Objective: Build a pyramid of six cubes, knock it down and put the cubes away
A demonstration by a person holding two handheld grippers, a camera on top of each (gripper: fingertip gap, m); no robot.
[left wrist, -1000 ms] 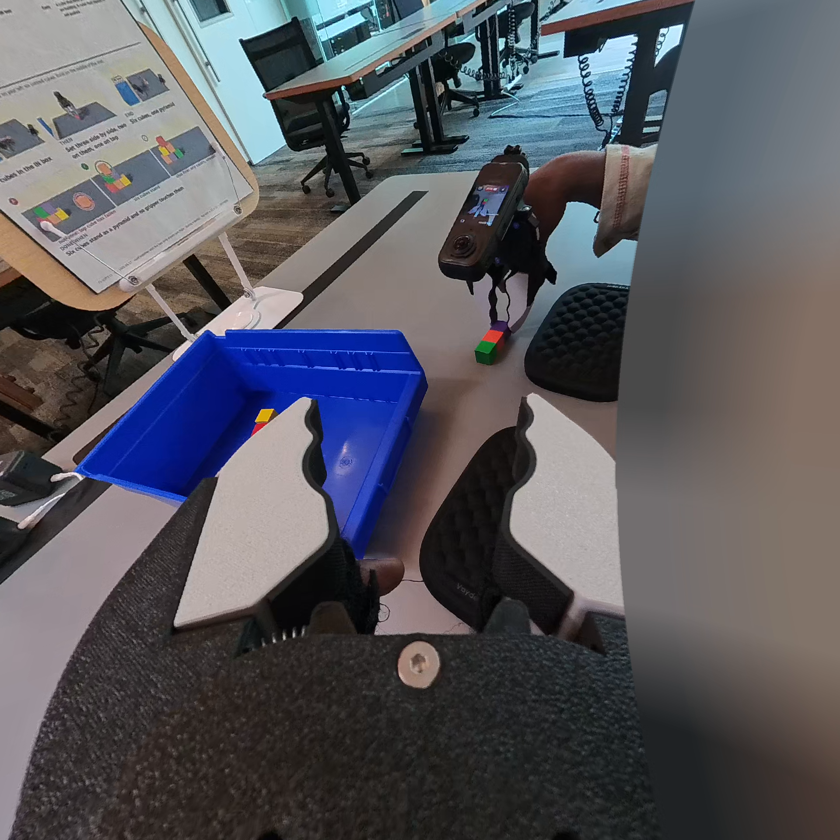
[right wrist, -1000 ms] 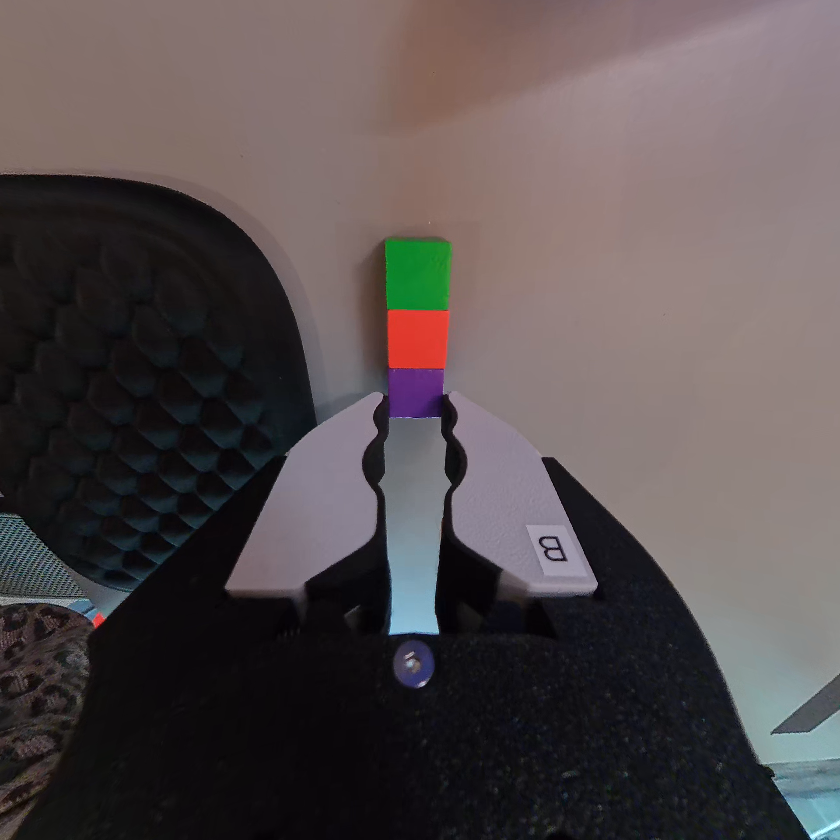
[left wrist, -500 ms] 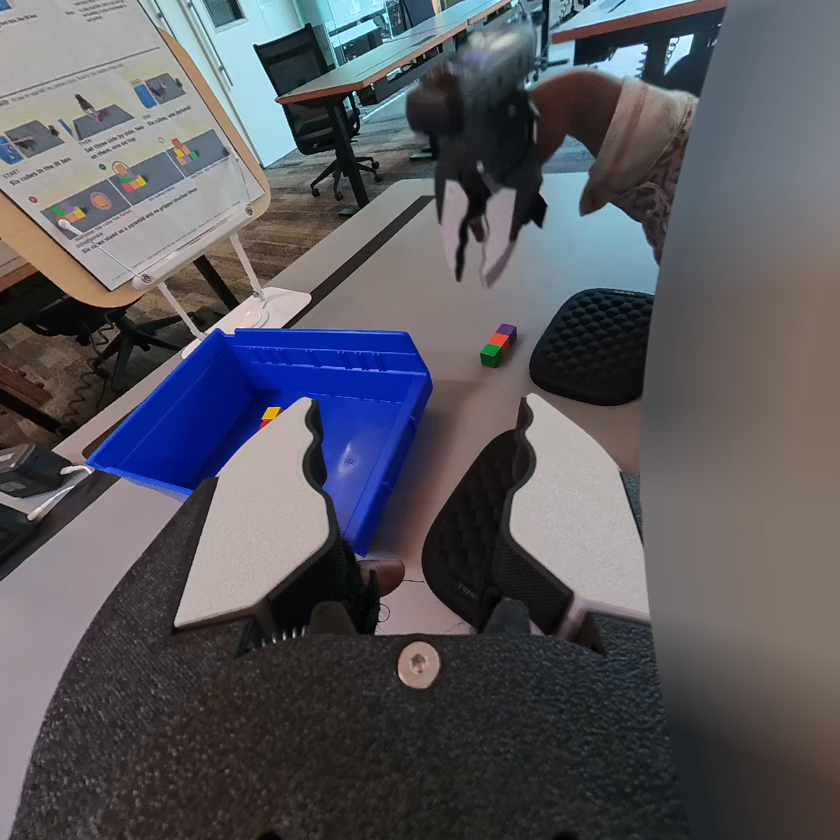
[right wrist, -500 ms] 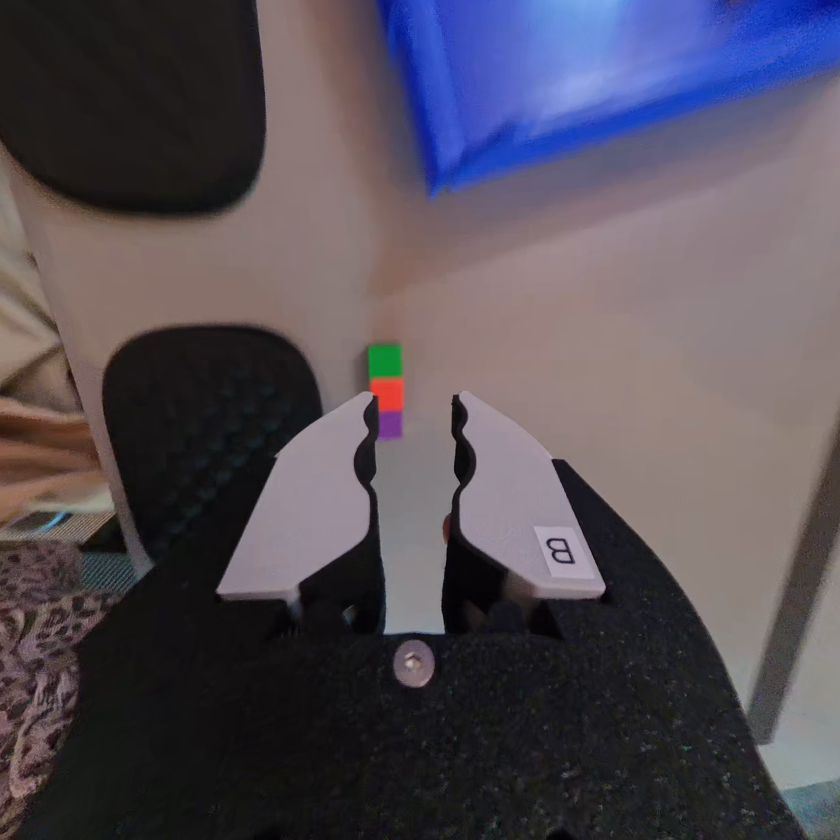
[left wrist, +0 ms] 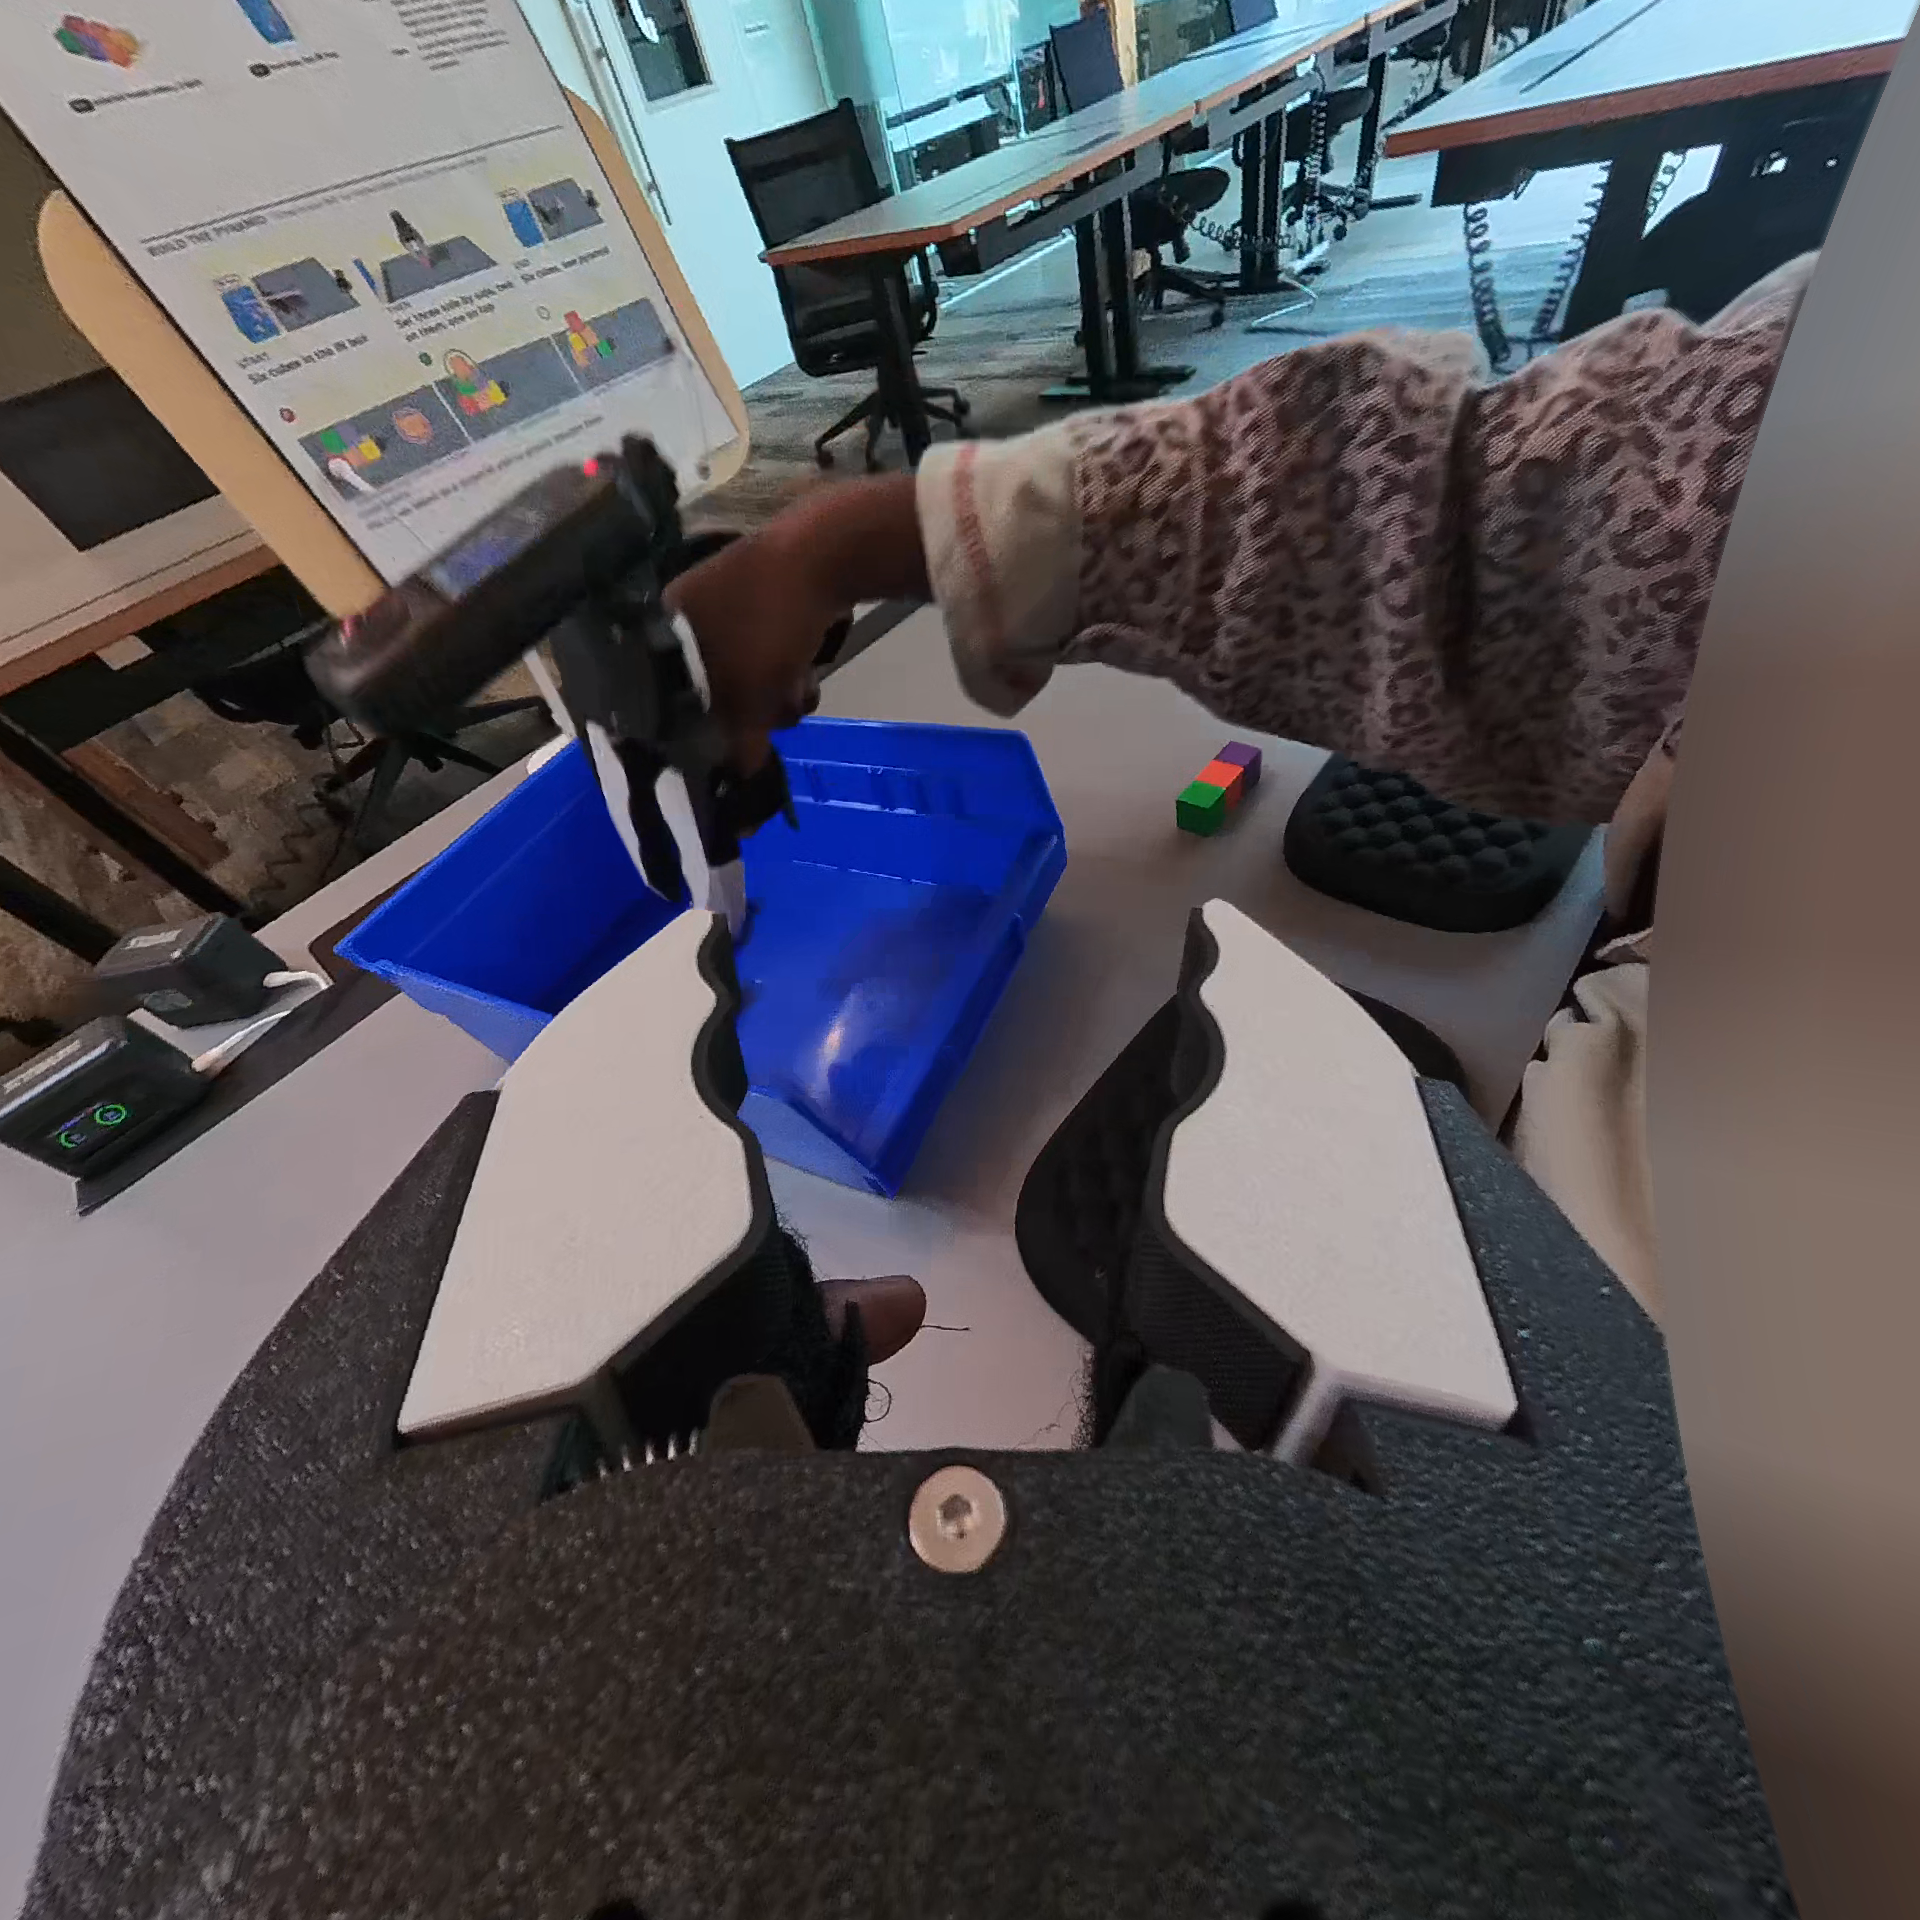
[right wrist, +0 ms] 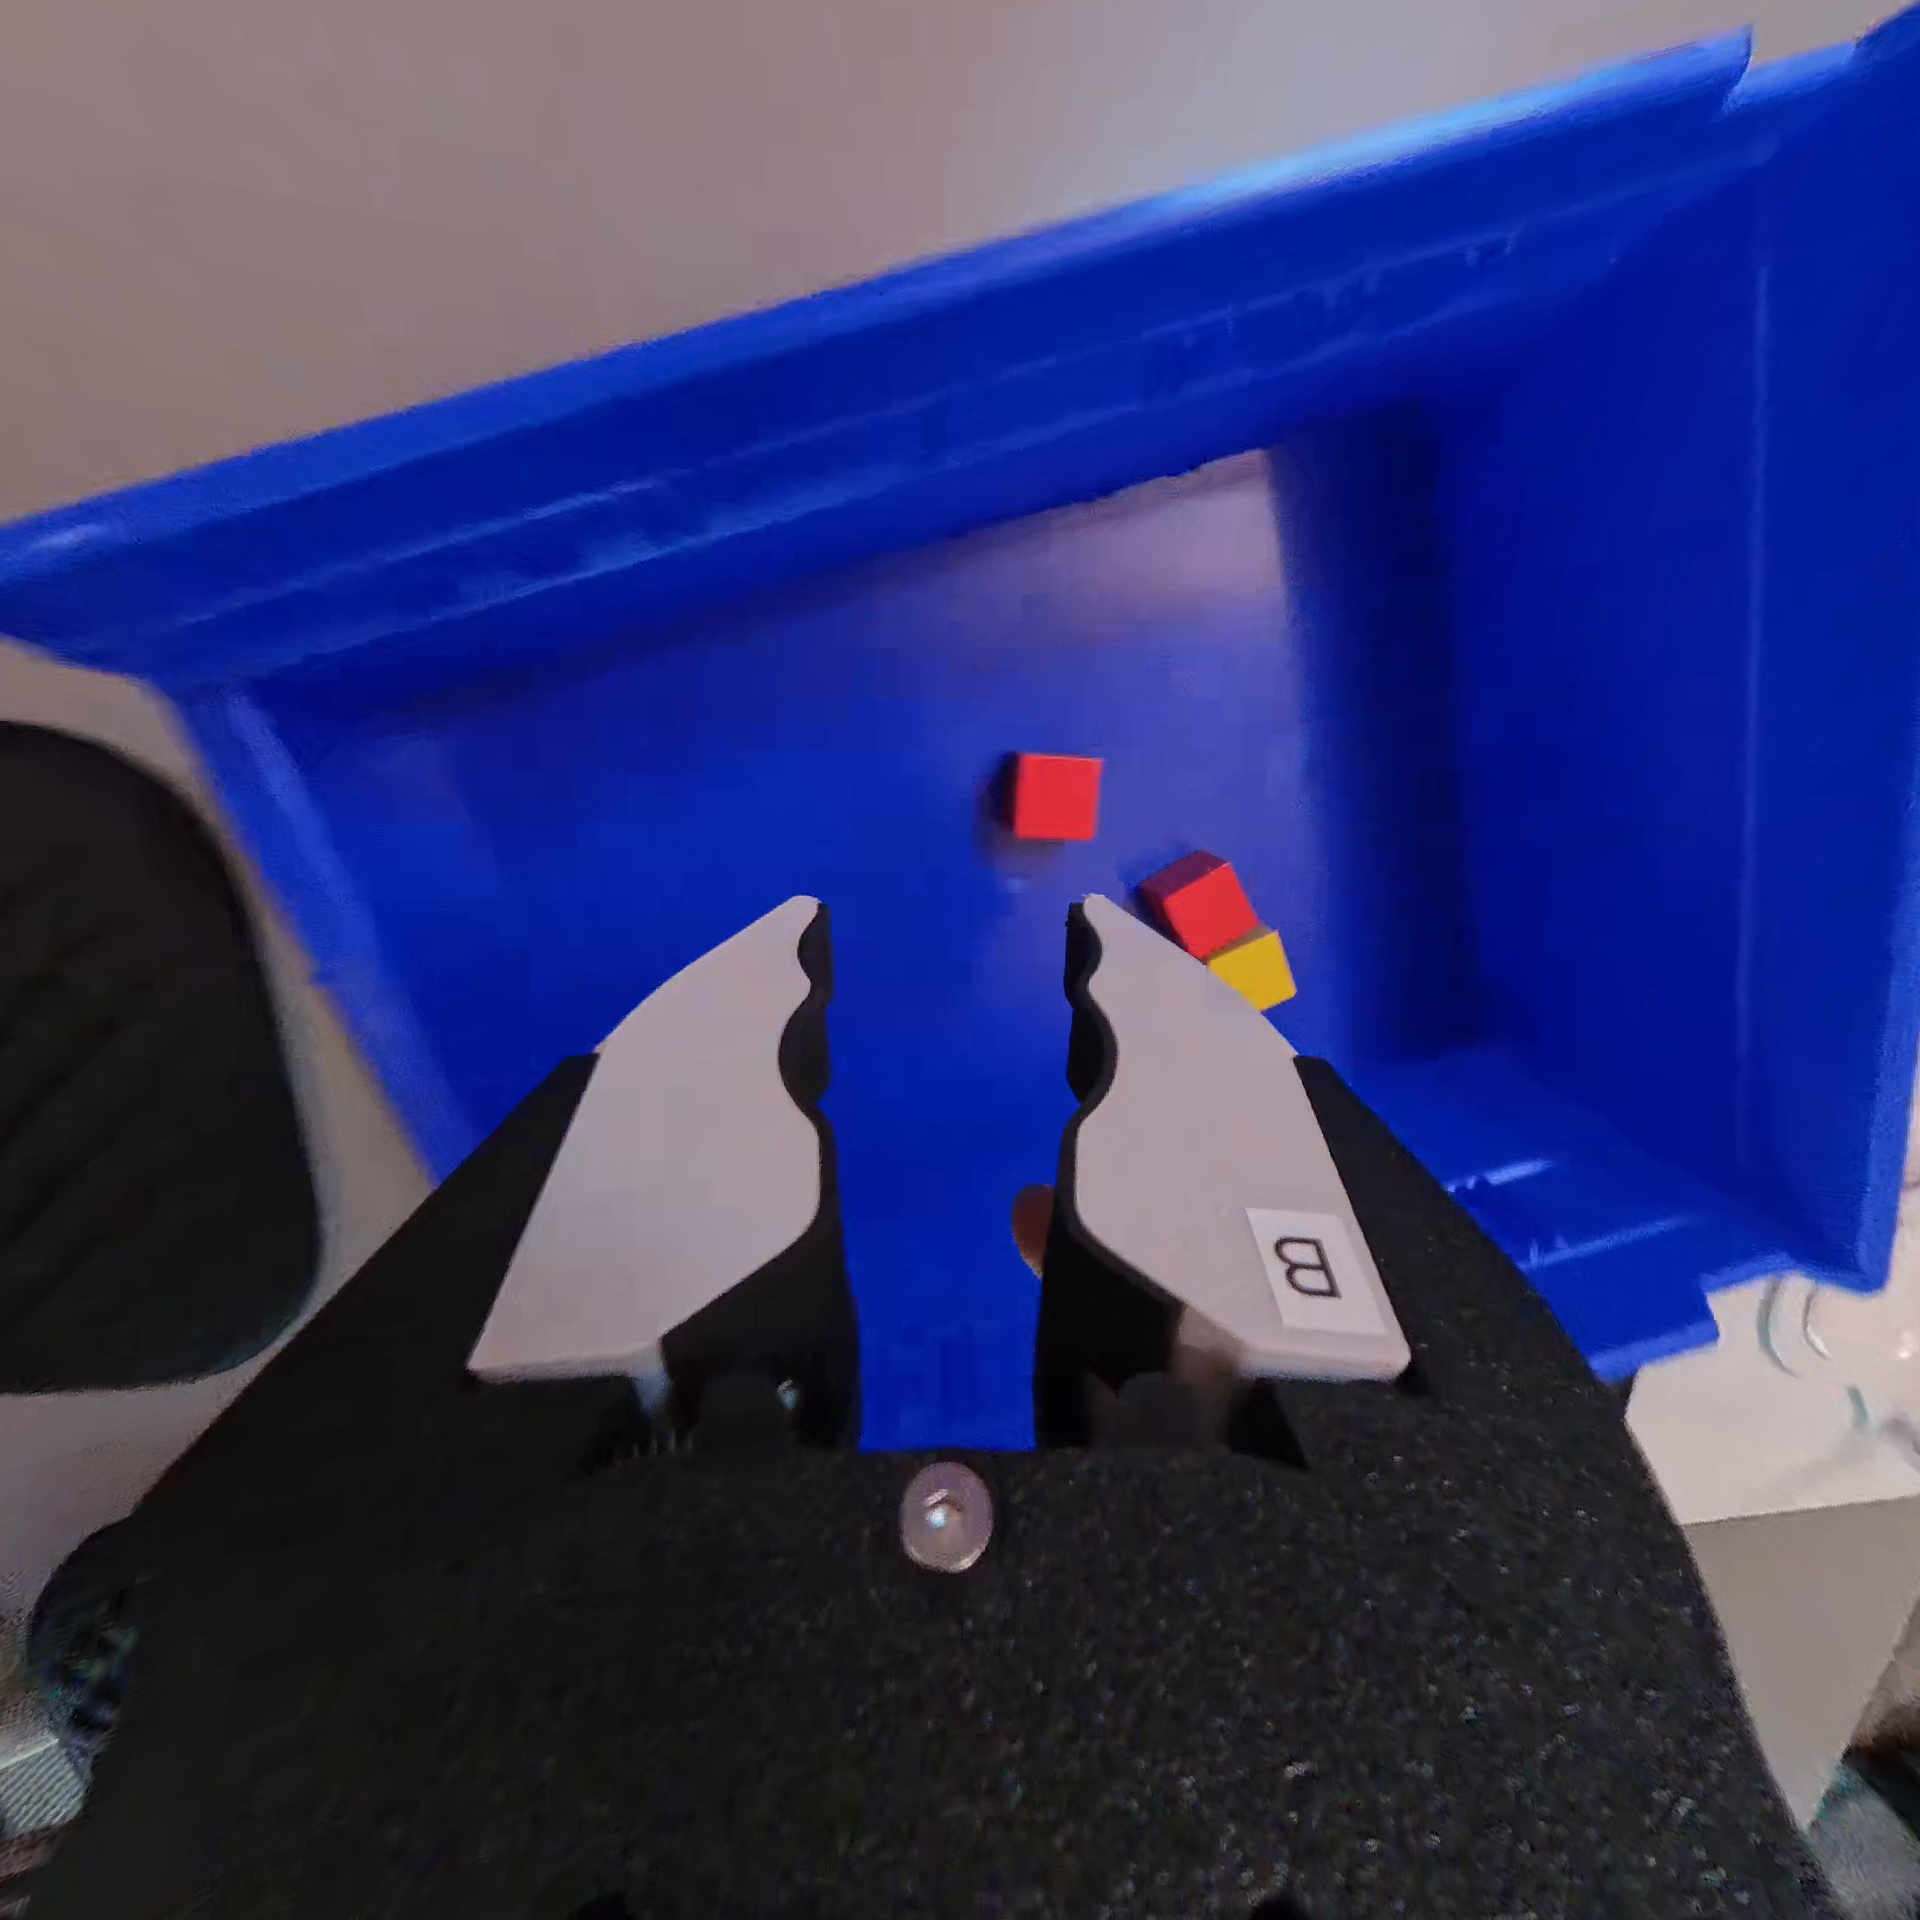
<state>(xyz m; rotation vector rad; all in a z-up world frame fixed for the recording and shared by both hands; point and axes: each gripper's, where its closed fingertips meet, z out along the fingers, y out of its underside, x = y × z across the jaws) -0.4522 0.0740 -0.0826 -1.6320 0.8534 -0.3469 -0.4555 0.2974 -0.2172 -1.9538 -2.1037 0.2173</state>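
A row of three cubes, green (left wrist: 1201, 808), orange and purple, lies on the grey table (left wrist: 1122, 675) right of the blue bin (left wrist: 997, 914). In the right wrist view the bin (right wrist: 727, 436) holds a red cube (right wrist: 1055, 796), a second red cube (right wrist: 1205, 910) and a yellow cube (right wrist: 1255, 968) touching it. My right gripper (right wrist: 945, 914) is open and empty above the bin floor, left of those cubes; it also shows in the left wrist view (left wrist: 691, 862), pointing down into the bin. My left gripper (left wrist: 956, 935) is open and empty over the table's near side.
A black textured pad (left wrist: 1423, 862) lies right of the cube row. An instruction board (left wrist: 364, 260) on a stand rises behind the bin. Small black devices (left wrist: 94, 1101) with cables sit at the table's left edge. A sleeved arm (left wrist: 1351, 561) reaches across above the table. The left gripper's tips are roughly 25 centimeters from the right gripper's.
My right gripper left the cube row, rose, swung left and now hangs over the inside of the blue bin, jaws wider apart. The left gripper stayed open.
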